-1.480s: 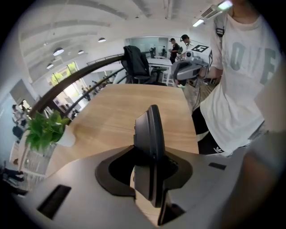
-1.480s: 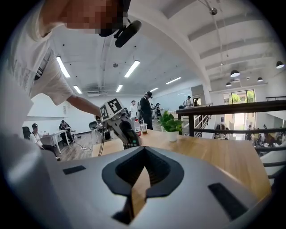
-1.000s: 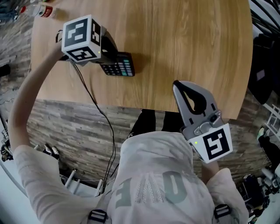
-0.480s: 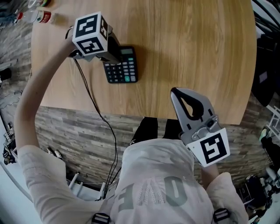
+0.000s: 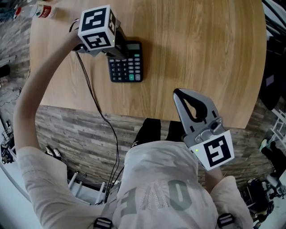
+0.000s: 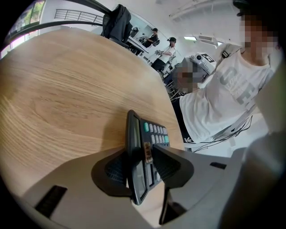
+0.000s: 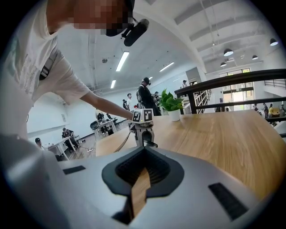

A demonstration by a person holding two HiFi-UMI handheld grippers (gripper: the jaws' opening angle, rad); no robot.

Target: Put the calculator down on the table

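A black calculator (image 5: 128, 68) with grey and green keys lies on the wooden table (image 5: 196, 44), near its left front part. My left gripper (image 5: 119, 50) reaches down over the calculator's display end. In the left gripper view the calculator (image 6: 149, 134) stands edge-on between the two pads, which still touch it, and the jaws are opening. My right gripper (image 5: 179, 95) hovers at the table's front edge, right of the calculator. Its jaws are shut with nothing between them, and only a thin slit of table wood shows through in the right gripper view (image 7: 142, 172).
A plastic bottle (image 5: 42, 11) lies at the table's far left corner. A cable (image 5: 96, 107) hangs from the left gripper over the front edge. A potted plant (image 7: 172, 107) stands on the far end of the table (image 7: 223, 138). People stand in the hall behind.
The left gripper has come down and slightly farther onto the table with the calculator, which now lies flat with its keys showing. The right gripper has barely shifted.
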